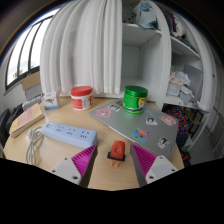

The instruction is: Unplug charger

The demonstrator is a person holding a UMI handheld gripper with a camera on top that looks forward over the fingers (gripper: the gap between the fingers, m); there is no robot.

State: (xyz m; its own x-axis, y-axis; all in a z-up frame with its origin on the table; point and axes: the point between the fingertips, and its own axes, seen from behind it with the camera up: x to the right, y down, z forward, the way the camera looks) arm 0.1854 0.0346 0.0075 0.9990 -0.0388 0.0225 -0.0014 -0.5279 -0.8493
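A small orange-red charger (118, 150) lies on the wooden table (100, 172), between my two fingers near their tips, with a gap at either side. My gripper (114, 160) is open; its magenta pads (85, 158) flank the charger without touching it. A white and blue power strip (66, 132) lies to the left, beyond the left finger, with a white cable (37, 146) running from it toward the table's near left edge. The charger is apart from the strip.
A red jar (81, 97) and a green jar (135, 98) stand farther back. A grey laptop (140, 125) with stickers lies closed on the right. Wooden boxes (27, 118) sit at the far left. White curtains and cluttered shelves stand behind the table.
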